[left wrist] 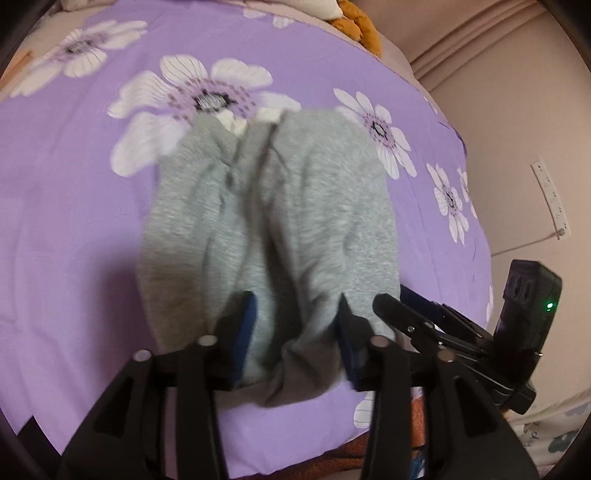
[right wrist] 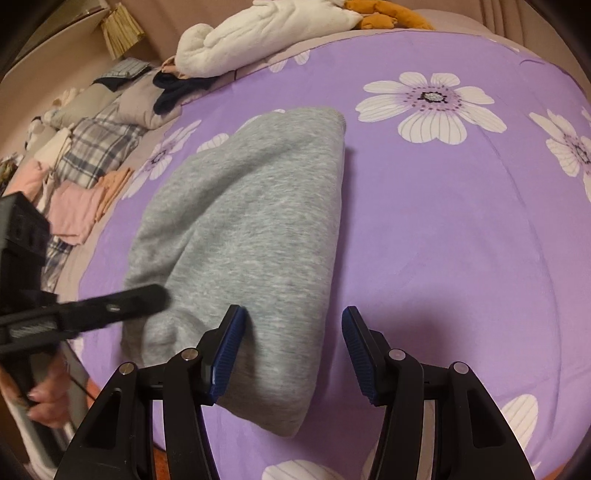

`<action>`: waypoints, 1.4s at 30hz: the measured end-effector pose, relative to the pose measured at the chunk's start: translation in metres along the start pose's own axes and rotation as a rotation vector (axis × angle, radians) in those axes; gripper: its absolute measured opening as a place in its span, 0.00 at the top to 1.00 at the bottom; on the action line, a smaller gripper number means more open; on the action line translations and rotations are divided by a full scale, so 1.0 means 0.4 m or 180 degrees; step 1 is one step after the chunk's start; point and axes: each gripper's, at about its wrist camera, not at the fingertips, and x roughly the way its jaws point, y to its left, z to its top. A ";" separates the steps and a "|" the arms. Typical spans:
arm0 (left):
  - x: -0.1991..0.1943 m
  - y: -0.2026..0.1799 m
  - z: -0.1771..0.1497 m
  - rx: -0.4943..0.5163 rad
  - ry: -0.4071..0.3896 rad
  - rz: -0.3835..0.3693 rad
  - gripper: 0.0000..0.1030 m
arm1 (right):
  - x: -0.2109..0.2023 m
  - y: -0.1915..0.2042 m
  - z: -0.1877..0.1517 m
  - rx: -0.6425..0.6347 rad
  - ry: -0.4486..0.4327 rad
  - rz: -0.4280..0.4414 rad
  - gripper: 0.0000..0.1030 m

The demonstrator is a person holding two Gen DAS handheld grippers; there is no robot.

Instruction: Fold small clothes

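Our left gripper [left wrist: 295, 328] has its fingers [left wrist: 245, 332] spread to either side of the near hem of the grey garment [left wrist: 266, 221], cloth bunched between them but the pads not visibly pressing on it, so we judge it loose rather than pinched. Our right gripper [right wrist: 293, 347] also stands with its fingers [right wrist: 229, 350] apart: the left pad touches the garment's near right edge, while the other pad hangs over bare purple bedspread [right wrist: 461, 240] beside the garment. The garment lies lengthwise on the bedspread, already doubled into a narrow strip running away from us, its cuffs at the far end. Beyond the garment's far left side sits a heap of other clothes [right wrist: 92, 147], some seemingly folded, and a white plush toy [right wrist: 258, 33] lies past its far end. We judge that the lengthwise fold is done and the crosswise fold is in hand. Next we would need both grippers to close on the near hem, lift it and carry it toward the cuffs.
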 end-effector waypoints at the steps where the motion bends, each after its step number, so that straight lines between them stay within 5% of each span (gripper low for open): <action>1: -0.013 -0.003 0.002 0.0020 -0.0054 0.0086 0.42 | -0.002 -0.002 0.000 -0.0002 -0.0002 -0.0008 0.46; 4: -0.039 -0.014 0.010 0.0142 -0.0264 0.0182 0.28 | -0.002 -0.007 -0.001 0.0047 0.0012 0.0039 0.46; 8: -0.013 -0.010 0.034 0.0281 -0.0280 0.0243 0.24 | 0.005 -0.008 -0.004 0.0067 0.0032 0.0073 0.46; 12: 0.031 0.008 0.056 0.0289 -0.0150 0.0253 0.19 | 0.005 -0.005 -0.003 0.0061 0.0041 0.0084 0.46; 15: 0.071 0.017 0.071 0.0180 0.0047 -0.0022 0.21 | 0.005 -0.005 -0.003 0.0061 0.0042 0.0098 0.46; 17: 0.099 0.031 0.073 0.0007 0.0179 -0.0190 0.26 | 0.006 -0.009 -0.003 0.0077 0.0050 0.0119 0.46; 20: 0.115 0.029 0.069 0.0026 0.0198 -0.0207 0.47 | 0.009 -0.013 -0.003 0.0097 0.0061 0.0143 0.46; 22: 0.112 0.016 0.064 0.0079 0.0181 -0.0353 0.84 | 0.013 -0.012 -0.004 0.0110 0.0076 0.0158 0.46; 26: 0.068 -0.045 0.056 0.0262 0.0024 -0.0085 0.88 | 0.013 -0.004 -0.001 0.0087 0.0086 0.0170 0.46; 33: -0.083 -0.071 0.080 0.0507 -0.0388 -0.0133 0.92 | -0.047 0.014 0.023 -0.0036 -0.0067 0.0204 0.46; 42: -0.045 0.050 0.049 0.0228 -0.0215 0.0149 0.91 | -0.012 0.039 0.034 -0.0089 0.0057 0.0278 0.46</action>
